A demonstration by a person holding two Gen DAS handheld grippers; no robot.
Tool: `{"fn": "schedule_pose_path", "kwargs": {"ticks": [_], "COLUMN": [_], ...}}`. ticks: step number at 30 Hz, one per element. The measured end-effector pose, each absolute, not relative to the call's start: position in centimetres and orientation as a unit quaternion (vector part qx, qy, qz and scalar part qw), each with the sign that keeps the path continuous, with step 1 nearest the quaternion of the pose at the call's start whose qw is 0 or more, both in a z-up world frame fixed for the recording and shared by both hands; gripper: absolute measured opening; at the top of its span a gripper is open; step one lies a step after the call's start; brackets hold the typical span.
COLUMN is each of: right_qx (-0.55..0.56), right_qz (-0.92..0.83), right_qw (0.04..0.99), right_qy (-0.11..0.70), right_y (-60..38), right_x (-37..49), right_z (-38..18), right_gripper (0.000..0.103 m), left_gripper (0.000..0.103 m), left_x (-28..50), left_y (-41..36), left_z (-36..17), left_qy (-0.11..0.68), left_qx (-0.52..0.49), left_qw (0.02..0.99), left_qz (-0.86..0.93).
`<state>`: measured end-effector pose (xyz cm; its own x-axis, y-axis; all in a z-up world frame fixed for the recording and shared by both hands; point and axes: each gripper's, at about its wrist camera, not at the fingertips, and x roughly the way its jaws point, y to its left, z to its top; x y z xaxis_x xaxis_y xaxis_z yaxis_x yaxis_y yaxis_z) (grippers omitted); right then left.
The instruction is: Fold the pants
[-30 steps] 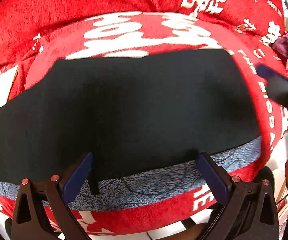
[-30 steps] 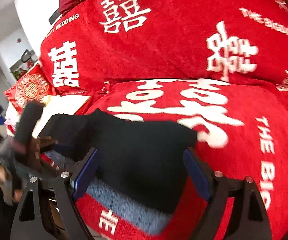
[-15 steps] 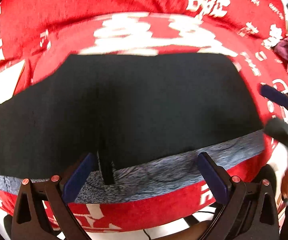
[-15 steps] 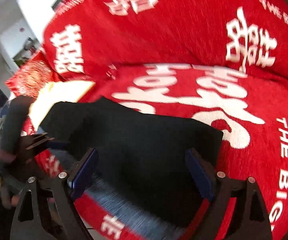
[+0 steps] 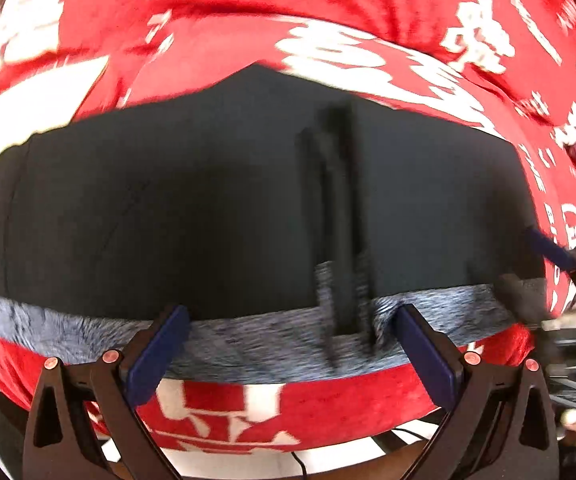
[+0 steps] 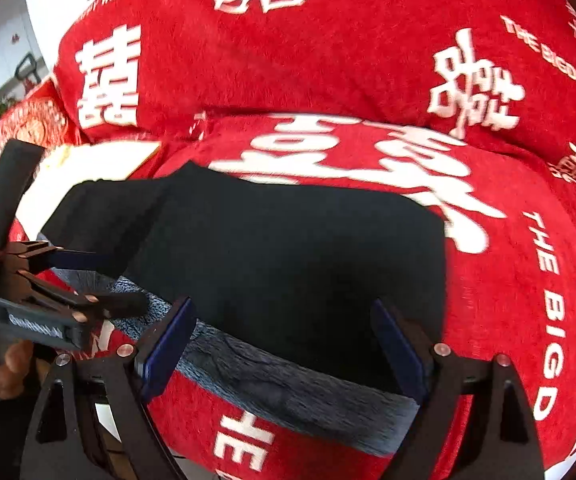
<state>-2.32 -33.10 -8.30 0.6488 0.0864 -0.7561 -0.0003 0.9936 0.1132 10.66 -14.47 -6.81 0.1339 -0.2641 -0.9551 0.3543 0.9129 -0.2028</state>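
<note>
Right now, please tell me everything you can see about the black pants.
The black pants lie spread flat on the red cushion, which bears white lettering. The fabric looks soft and matte. A grey heathered inner band runs along the near edge. A narrow raised crease runs from that edge toward the back. Both hand-held grippers are open at the near edge, holding nothing.

Two cameras, each looking out between its own gripper's fingers.
The left one sits close and low, facing the pants [image 5: 216, 208] straight on. The right one looks from their right end. Both see the pants and red cover [image 6: 327, 60].
</note>
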Motion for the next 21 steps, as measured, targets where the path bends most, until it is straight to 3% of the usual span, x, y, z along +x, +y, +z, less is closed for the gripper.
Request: {"fn": "schedule_pose_path", "kwargs": {"ticks": [4, 9, 12, 17, 21], "right_qx": [-0.056, -0.06, -0.1, -0.042, -0.034], "right_qz": [-0.008, 0.027, 0.02, 0.022, 0.047], "right_qw": [0.885, 0.896, 0.868, 0.877, 0.884], "right_qy": [0.462, 0.438, 0.487, 0.477, 0.464], "right_y": [-29.5, -26.6, -25.2, -27.2, -26.2], "right_x": [0.2, 1.1, 2.9, 3.1, 4.1], "right_z": [-10.7, -8.2, -10.8, -9.0, -7.6], "right_gripper": [0.096, 0.096, 0.099, 0.102, 0.102], "left_gripper": [0.103, 0.103, 0.103, 0.103, 0.103], "left_x": [10.1, 10.6, 10.8, 11.0, 12.4], "left_y": [-13.6, -11.5, -9.7, -5.3, -3.0], "left_z": [-5.7, -5.6, -6.5, -6.5, -10.4], "left_qy": [0.608, 0.604, 0.621, 0.61, 0.661], "left_qx": [0.039, 0.045, 0.024, -0.004, -0.041], "left_qw": [0.765, 0.775, 0.765, 0.779, 0.74], "left_qz": [-0.209, -0.18, -0.17, -0.144, -0.116]}}
